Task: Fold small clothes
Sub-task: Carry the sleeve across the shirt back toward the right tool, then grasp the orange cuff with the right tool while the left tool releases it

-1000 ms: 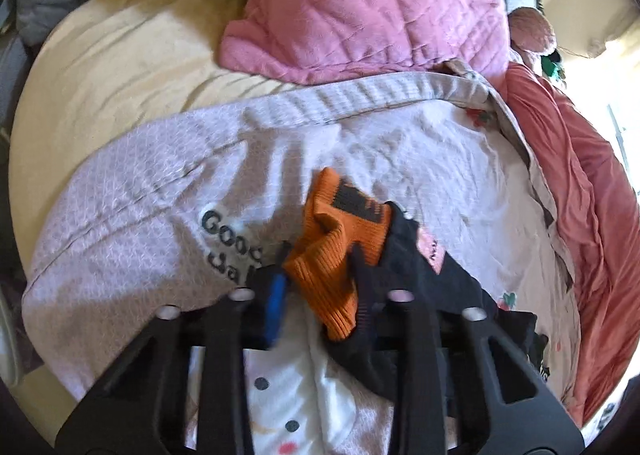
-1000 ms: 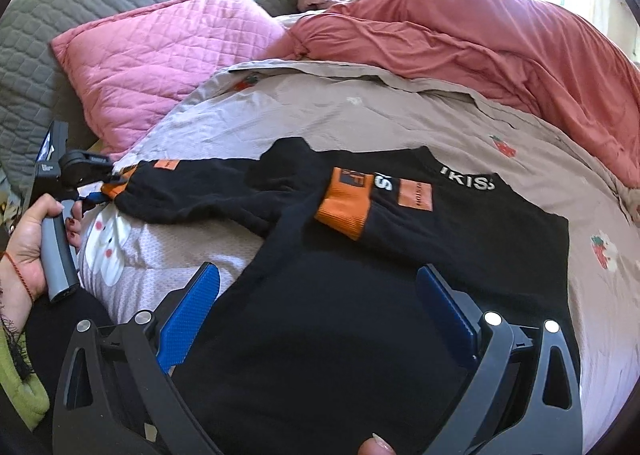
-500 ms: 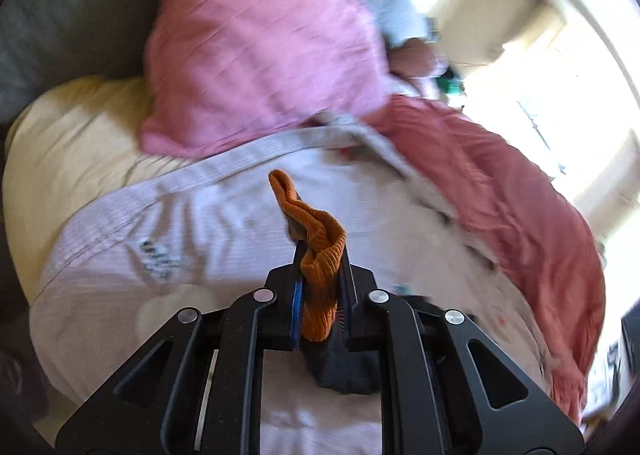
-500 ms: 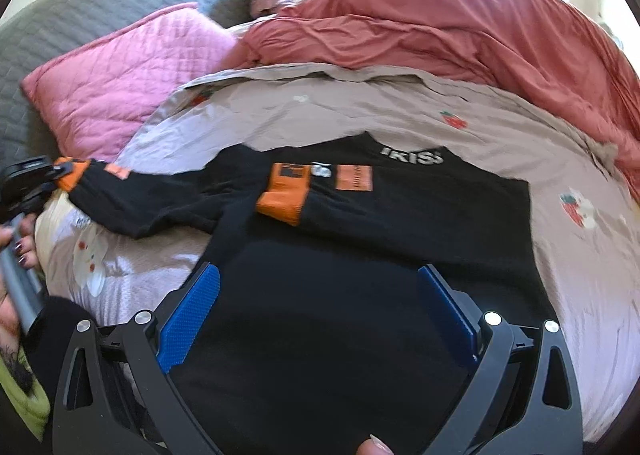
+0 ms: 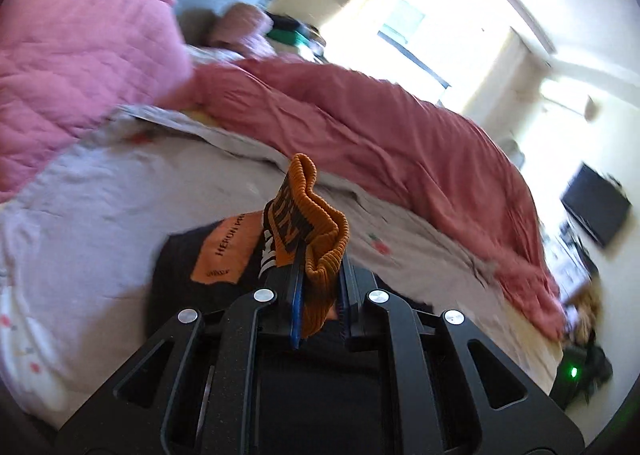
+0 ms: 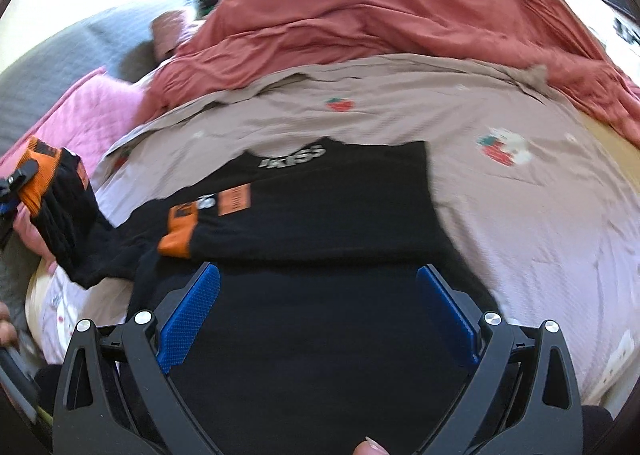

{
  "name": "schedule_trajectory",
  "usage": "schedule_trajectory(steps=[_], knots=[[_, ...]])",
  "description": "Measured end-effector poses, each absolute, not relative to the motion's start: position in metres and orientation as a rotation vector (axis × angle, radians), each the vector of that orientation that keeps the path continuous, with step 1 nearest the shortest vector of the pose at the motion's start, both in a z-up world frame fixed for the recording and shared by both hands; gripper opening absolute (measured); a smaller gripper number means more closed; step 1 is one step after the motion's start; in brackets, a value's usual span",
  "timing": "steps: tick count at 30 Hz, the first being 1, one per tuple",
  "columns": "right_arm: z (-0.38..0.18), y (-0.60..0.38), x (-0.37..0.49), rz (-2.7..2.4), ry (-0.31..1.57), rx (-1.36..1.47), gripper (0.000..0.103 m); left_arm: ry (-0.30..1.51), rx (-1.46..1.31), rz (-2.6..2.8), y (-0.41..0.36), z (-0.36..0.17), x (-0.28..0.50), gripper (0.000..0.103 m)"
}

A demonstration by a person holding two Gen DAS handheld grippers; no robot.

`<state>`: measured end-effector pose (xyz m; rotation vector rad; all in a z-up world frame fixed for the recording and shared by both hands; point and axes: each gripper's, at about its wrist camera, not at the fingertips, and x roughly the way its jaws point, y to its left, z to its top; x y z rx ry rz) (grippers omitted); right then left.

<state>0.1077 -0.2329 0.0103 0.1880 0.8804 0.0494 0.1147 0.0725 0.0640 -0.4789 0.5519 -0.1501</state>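
A small black sweatshirt [image 6: 320, 215] with orange cuffs and patches lies on the bed. My left gripper [image 5: 320, 287] is shut on the orange ribbed cuff [image 5: 320, 231] of one sleeve and holds it lifted above the bed. In the right wrist view this lifted sleeve [image 6: 68, 223] hangs at the far left, with the left gripper [image 6: 16, 191] at its cuff. The other orange cuff [image 6: 180, 231] lies folded across the shirt's chest. My right gripper [image 6: 320, 311] is open and empty, low over the shirt's lower part.
A light sheet with strawberry prints [image 6: 520, 195] covers the bed. A rumpled red duvet [image 6: 400, 7] lies along the far side. A pink quilted pillow [image 5: 72, 67] sits at the head, before a grey headboard [image 6: 60, 63].
My left gripper closed on the orange cuff, lifted the sleeve off the bed and swung toward the shirt's body. My right gripper stayed open and shifted slightly right over the shirt.
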Motion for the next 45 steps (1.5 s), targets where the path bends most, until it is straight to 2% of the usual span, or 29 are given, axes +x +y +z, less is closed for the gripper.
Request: schedule_trajectory(steps=[11,16,20,22,26,30,34,38,42,43,44,45], knots=[[0.0,-0.295,0.105,-0.133,0.903,0.271,0.098,0.787,-0.303,-0.425,-0.031,-0.028,0.13,0.007],[-0.005,-0.29,0.106,-0.139,0.921,0.254,0.098,0.894,-0.273,-0.478,-0.043,-0.062,0.133,0.008],[-0.006,-0.279,0.109,-0.119,0.928,0.226,0.098,0.962,-0.287,-0.55,-0.045,-0.074,0.136,0.03],[-0.006,-0.275,0.109,-0.111,0.927,0.215,0.098,0.98,-0.315,-0.575,-0.043,-0.071,0.135,0.033],[-0.01,-0.269,0.112,-0.102,0.937,0.2,0.098,0.971,-0.317,-0.581,-0.033,-0.047,0.133,0.048],[-0.02,-0.258,0.116,-0.066,0.964,0.187,0.098,0.914,-0.27,-0.482,-0.011,-0.026,0.138,0.058],[-0.035,-0.227,0.126,0.033,1.006,0.185,0.098,0.899,-0.271,-0.323,0.027,-0.024,0.152,0.062],[-0.05,-0.194,0.141,0.135,1.04,0.195,0.098,0.9,-0.34,-0.242,0.061,-0.028,0.164,0.079],[-0.071,-0.17,0.159,0.168,1.08,0.137,0.097,0.869,-0.328,-0.149,0.083,-0.027,0.173,0.08],[-0.077,-0.167,0.163,0.17,1.098,0.136,0.095,0.866,-0.342,-0.139,0.088,-0.026,0.175,0.08],[-0.082,-0.165,0.165,0.185,1.113,0.155,0.083,0.865,-0.356,-0.137,0.092,-0.027,0.177,0.08],[-0.085,-0.162,0.166,0.215,1.125,0.189,0.078,0.864,-0.373,-0.134,0.096,-0.027,0.178,0.08]])
